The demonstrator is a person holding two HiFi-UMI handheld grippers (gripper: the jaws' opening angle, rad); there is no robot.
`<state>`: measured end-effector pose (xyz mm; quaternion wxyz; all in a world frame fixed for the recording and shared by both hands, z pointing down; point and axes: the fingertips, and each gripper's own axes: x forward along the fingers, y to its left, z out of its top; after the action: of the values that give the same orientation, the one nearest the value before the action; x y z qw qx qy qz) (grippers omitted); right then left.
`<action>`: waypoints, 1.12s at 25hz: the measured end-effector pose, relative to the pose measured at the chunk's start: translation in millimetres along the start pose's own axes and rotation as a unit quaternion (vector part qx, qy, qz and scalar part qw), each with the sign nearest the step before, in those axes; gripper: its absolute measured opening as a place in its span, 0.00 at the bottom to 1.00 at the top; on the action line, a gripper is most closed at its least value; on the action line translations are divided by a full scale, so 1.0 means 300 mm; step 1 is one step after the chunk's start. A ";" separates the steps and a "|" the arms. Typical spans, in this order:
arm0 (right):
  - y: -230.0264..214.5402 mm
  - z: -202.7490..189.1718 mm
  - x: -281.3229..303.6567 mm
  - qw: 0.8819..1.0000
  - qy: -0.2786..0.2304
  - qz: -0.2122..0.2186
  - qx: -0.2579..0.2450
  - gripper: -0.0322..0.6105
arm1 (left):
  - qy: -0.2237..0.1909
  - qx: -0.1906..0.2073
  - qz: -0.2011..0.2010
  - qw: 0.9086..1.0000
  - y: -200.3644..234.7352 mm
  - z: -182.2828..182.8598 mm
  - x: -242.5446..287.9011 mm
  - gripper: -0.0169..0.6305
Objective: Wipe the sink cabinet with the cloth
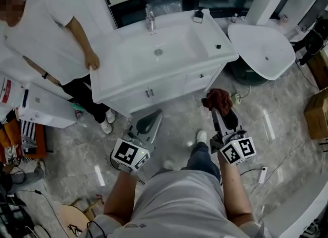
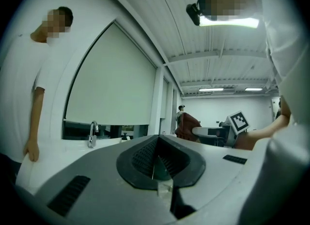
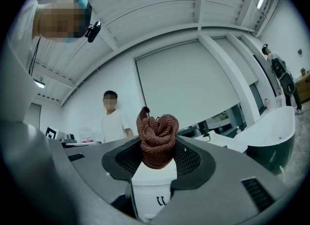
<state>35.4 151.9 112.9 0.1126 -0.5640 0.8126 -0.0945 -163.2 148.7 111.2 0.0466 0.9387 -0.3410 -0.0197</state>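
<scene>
"What has the right gripper (image 3: pixel 157 163) got?"

"Its jaws are clamped on a bunched reddish-brown knitted cloth (image 3: pixel 156 139), held up just off the right front corner of the white sink cabinet (image 1: pixel 165 82)."

"And the left gripper (image 2: pixel 154 165)?"

"Its jaws are pressed together with nothing between them, and it points towards the cabinet's front, below the doors."

"Anyone else?"

"A person in a white shirt stands at the cabinet's left end, with one hand (image 1: pixel 93 61) on its edge. A chrome tap (image 1: pixel 149 18) rises at the cabinet's back."
</scene>
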 end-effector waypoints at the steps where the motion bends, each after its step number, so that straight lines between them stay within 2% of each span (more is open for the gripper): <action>1: -0.021 -0.003 0.018 1.000 0.002 0.004 0.003 0.32 | 0.003 -0.001 0.006 1.000 0.007 -0.004 0.019 0.04; 9: -0.256 0.005 0.177 0.999 0.023 0.032 0.022 0.32 | 0.022 -0.003 0.055 0.998 0.048 -0.030 0.243 0.04; 20: -0.579 0.045 0.377 0.995 0.061 0.074 0.033 0.32 | 0.044 -0.001 0.128 0.991 0.038 -0.014 0.564 0.04; 28: -0.674 -0.067 0.485 0.990 0.107 0.089 0.033 0.32 | 0.058 -0.028 0.179 0.982 0.078 -0.090 0.668 0.04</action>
<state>161.5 -54.1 177.6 0.0518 -0.4720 0.8634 -0.1703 -22.7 4.2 139.4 0.0955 0.8603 -0.4996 0.0335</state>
